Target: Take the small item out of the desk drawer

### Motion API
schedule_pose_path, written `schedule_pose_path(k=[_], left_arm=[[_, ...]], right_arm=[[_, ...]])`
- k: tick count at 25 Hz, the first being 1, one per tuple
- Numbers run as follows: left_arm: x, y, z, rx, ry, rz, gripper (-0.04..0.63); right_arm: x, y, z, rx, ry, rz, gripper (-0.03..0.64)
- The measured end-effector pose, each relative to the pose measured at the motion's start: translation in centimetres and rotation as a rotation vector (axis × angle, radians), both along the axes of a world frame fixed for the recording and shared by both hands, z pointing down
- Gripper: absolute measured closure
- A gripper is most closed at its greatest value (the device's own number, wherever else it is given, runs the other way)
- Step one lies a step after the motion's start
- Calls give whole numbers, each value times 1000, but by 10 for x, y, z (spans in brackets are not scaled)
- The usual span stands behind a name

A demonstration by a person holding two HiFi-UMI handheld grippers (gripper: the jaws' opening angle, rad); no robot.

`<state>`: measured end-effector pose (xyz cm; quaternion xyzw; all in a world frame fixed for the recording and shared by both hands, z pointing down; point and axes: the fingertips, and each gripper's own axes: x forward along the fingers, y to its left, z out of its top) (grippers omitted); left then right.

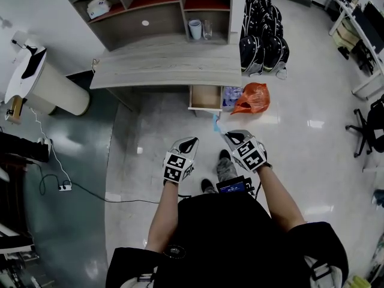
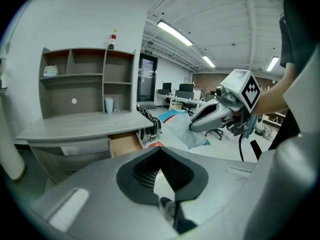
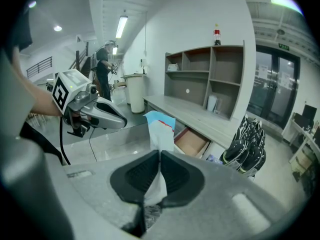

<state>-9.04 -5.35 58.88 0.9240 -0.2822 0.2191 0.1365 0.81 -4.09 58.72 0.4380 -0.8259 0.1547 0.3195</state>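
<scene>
Head view puts the left gripper (image 1: 191, 143) low and to the left of its partner, jaws pressed together on nothing. The left gripper view confirms this: the pads meet at the tips with no object between them. Just to its right and slightly ahead, the small item, a pale packet (image 1: 216, 123) with a blue edge, sticks out of the right gripper (image 1: 230, 137), which is clamped on its lower end. In the right gripper view the packet (image 3: 161, 129) runs straight up from the closed pads, its long axis in line with the jaws. The open drawer (image 1: 205, 108) lies ahead of both grippers, well apart from the packet, under the edge of the desk (image 1: 168, 65). I judge the item is already clear of the drawer. Bare floor (image 1: 150, 125) surrounds both grippers. An orange bag (image 1: 252, 98) sits ahead and right of the right gripper, beside the drawer.
</scene>
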Motion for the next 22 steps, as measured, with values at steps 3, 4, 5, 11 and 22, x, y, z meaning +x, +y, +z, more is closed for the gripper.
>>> schedule_pose_path(k=[3,4,5,11,22], left_arm=[[1,4,-1,4,-1,11,592],[2,4,-2,6,-2,13,592],[2,5,-2,8,-2,15,592],[-1,6,-3,17,-10,24,592],[-2,-2,-5,28,-18,28,594]], right_arm=[[1,4,-1,4,-1,7,597],[1,4,-2,6,0,8,597],[1,5,-2,9,2,9,597],[-3,7,-3,12,-6,16,598],[-1,0,-6,32,-4,27,598]])
